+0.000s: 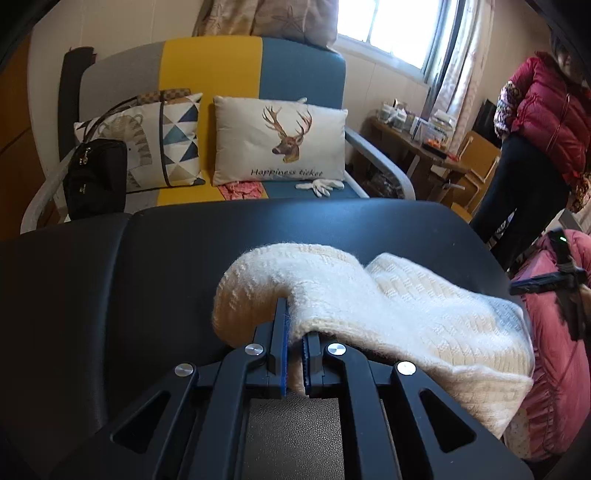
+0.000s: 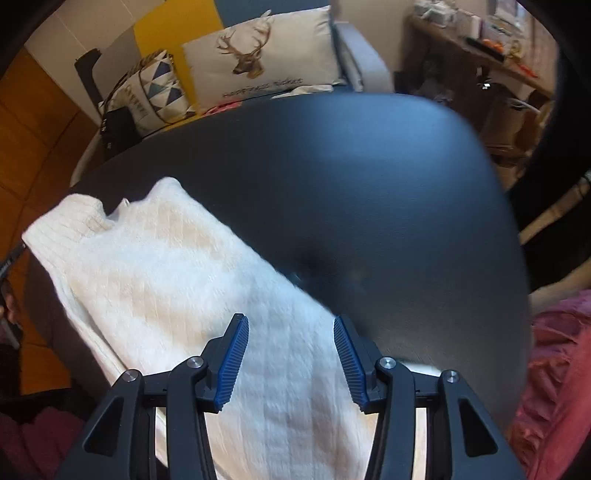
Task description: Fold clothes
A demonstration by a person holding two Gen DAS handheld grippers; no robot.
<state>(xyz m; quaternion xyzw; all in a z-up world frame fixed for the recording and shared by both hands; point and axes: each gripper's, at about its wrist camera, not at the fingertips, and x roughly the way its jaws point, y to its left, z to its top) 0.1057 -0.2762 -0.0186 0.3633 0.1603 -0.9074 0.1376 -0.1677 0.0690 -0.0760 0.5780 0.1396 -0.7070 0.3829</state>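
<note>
The left gripper (image 1: 293,354) is clamped on the ribbed edge of the cream knit sweater (image 1: 388,306), likely to carry that edge across for a fold. The sweater lies on the black table (image 1: 184,251), stretching ahead and to its right. The right gripper (image 2: 291,354) hangs spread wide above the cloth, gripping nothing.

- A cream cushion printed with a stag's head (image 1: 280,142) is leaning against the grey, yellow and blue sofa back (image 1: 210,70) facing me.
- A black handbag (image 1: 95,177) is sitting beside a triangle-patterned cushion (image 1: 162,144).
- A person in a red padded jacket (image 1: 546,110) is standing near the window (image 1: 388,26).
</note>
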